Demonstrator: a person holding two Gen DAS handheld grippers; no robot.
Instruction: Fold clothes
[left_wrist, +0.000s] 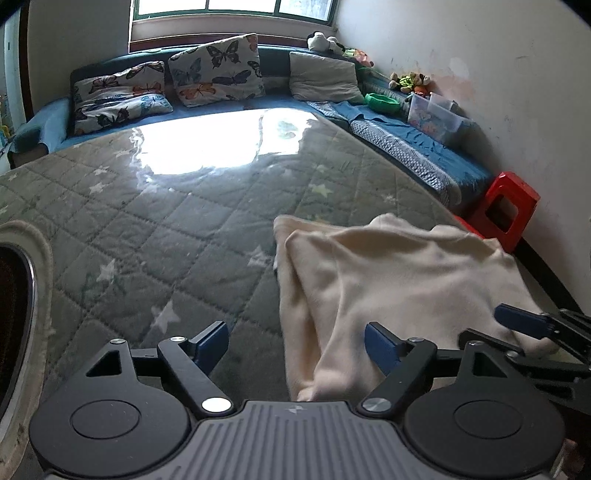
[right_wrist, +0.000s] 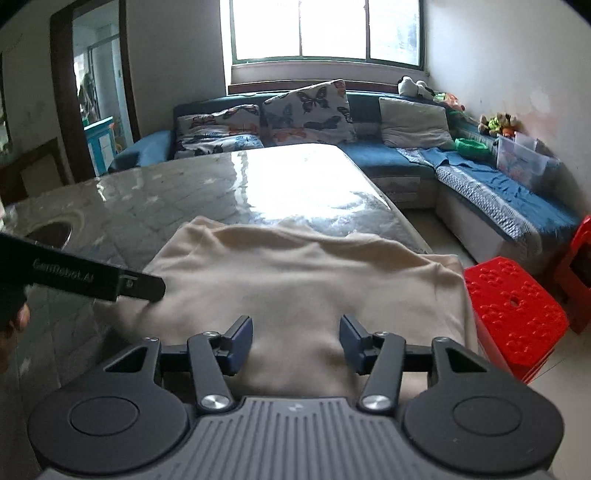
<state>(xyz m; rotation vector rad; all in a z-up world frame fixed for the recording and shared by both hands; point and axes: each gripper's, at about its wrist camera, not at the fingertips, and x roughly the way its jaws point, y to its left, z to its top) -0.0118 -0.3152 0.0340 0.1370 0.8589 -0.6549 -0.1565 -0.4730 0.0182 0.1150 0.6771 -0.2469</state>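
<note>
While both claws gape over the cream garment (right_wrist: 295, 288), only the right wrist shows the doorway (right_wrist: 99, 92).

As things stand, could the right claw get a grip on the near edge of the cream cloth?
Probably yes. The right claw stands open just above the cream cloth, with nothing between its jaws and the fabric. The left claw reaches in only at the cloth's left side, clear of it.

A soft, matt cream cloth garment (right_wrist: 295, 280) lies on a glossy plastic-covered quilted table (left_wrist: 155, 229).
</note>
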